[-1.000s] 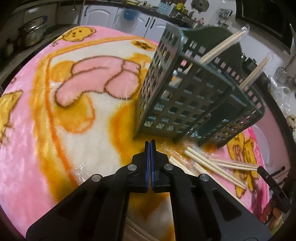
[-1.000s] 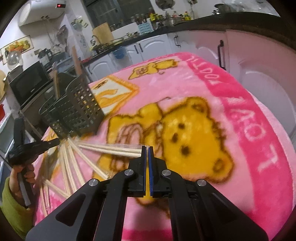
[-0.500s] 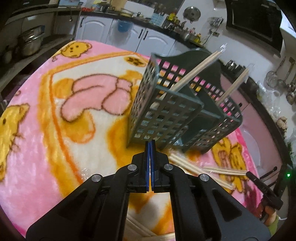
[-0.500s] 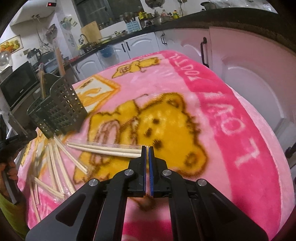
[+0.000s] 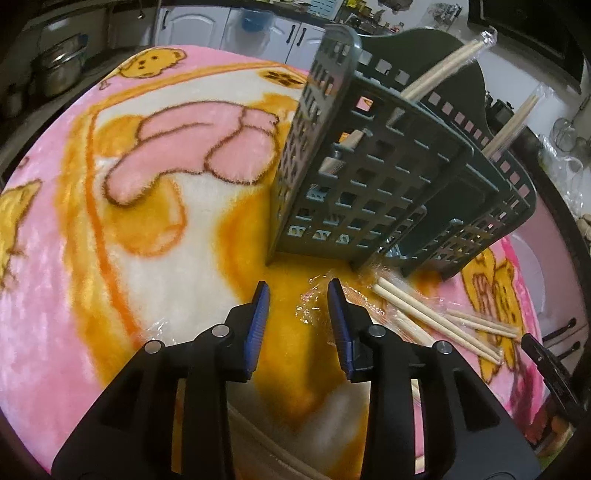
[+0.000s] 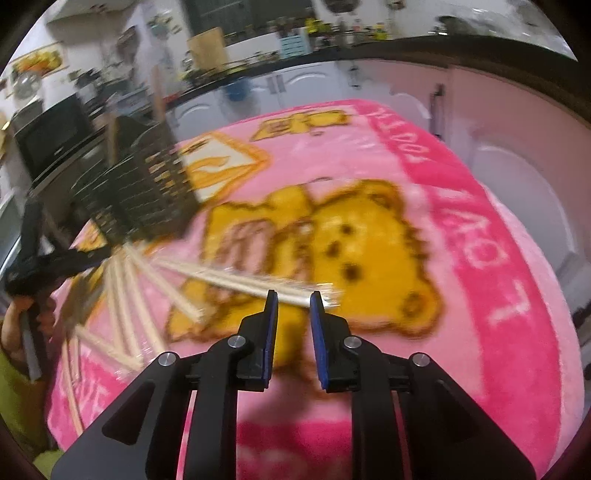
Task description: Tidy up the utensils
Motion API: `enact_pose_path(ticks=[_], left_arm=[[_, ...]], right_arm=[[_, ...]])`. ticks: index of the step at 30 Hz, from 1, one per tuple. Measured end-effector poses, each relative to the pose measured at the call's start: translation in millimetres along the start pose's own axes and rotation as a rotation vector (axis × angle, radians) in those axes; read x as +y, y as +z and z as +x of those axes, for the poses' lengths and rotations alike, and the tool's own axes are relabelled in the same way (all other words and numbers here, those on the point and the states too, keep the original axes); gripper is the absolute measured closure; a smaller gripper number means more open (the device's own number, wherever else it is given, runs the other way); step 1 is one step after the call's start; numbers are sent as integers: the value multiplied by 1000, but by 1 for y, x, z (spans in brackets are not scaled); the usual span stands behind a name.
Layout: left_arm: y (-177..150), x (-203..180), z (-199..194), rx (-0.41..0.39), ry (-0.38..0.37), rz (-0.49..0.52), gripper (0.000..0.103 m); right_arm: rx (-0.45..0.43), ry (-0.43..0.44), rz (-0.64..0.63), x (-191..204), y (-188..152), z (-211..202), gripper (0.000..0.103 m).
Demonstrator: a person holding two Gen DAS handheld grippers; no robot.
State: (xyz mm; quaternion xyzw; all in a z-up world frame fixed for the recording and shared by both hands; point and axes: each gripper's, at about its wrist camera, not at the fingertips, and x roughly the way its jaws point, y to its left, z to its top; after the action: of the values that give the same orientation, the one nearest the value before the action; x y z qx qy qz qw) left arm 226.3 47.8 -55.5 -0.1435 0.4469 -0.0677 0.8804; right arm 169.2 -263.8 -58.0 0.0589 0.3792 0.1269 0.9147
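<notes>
A dark green lattice utensil basket [image 5: 373,177] stands on the pink bear blanket [image 5: 122,206], with two wrapped chopstick pairs [image 5: 443,74] leaning out of it. Several more wrapped chopsticks [image 5: 424,314] lie on the blanket at its foot. My left gripper [image 5: 298,291] hovers just in front of the basket, its jaws opening, with only crinkled clear wrapper [image 5: 314,302] between them and no pad pressing on it. In the blurred right wrist view, my right gripper [image 6: 293,297] is also opening, its tips at the near end of a wrapped chopstick pair [image 6: 236,282]. The basket [image 6: 147,192] stands at the left there.
The blanket-covered table drops away at the right edge [image 6: 554,295]. White kitchen cabinets [image 5: 258,33] and a steel pot [image 5: 59,70] lie beyond the table. A person's hand [image 6: 22,325] holds the left gripper's handle at the left of the right wrist view.
Both grippers went from shut to partly open. The left gripper drew back toward the basket's foot over the wrapper. The right gripper shifted toward the end of the chopstick pair; its view is now blurred.
</notes>
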Motion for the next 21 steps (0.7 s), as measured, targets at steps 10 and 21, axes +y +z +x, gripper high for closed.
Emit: enact_pose_path(ticks=[10,21], left_arm=[[0,-10,-18,-61,-16,33,102],[18,-39,-68,-191,-79,73,102]], right_arm=[[94,148,-73,41,-2,25,65],[72,168,-82,46,4,25,94]])
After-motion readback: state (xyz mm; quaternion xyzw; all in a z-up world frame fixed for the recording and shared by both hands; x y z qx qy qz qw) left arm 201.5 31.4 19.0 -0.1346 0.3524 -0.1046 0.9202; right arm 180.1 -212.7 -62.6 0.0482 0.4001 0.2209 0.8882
